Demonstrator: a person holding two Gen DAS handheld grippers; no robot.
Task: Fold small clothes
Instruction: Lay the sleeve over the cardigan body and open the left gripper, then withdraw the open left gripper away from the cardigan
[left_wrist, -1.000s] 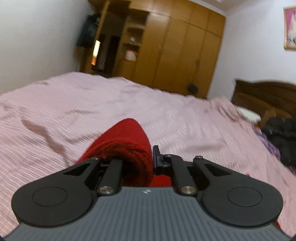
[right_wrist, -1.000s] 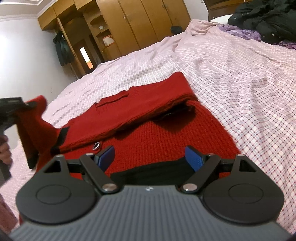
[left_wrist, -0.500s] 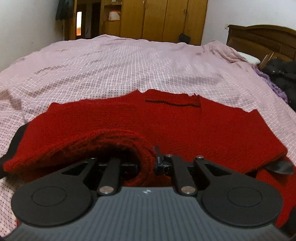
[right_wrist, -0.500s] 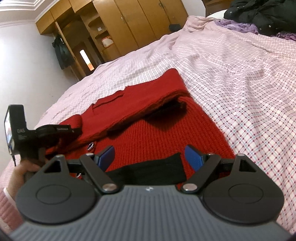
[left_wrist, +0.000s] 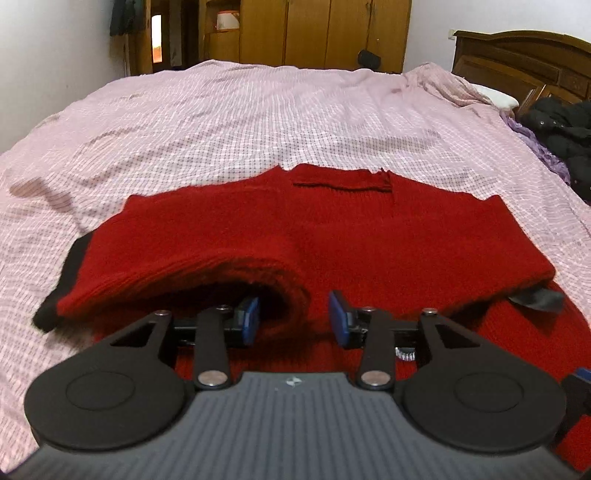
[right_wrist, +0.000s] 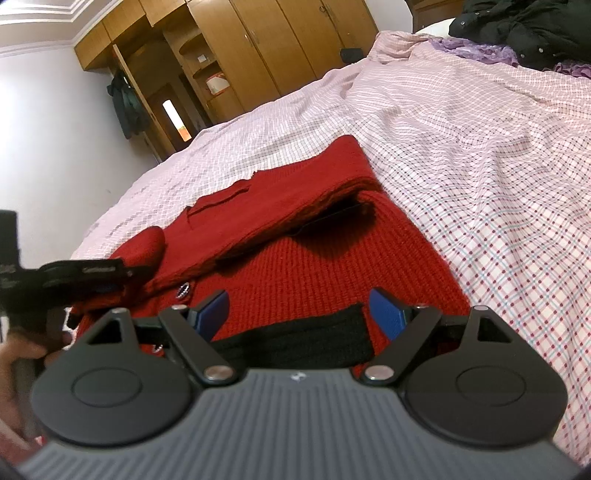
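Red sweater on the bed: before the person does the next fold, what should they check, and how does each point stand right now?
1. Left gripper has let go of the sleeve: ok; its fingers have just been opening, and the blue pads stand clear of the knit between them.
2. Sleeve laid over the sweater: ok, though its end bulges up.
3. Right gripper free: ok, open over the black hem, gripping nothing.
4. Other sleeve folded in: ok, it lies across the body.
5. Sweater flat: not ok, the layers gape at the right edge.
6. Room on the bedspread: ok.
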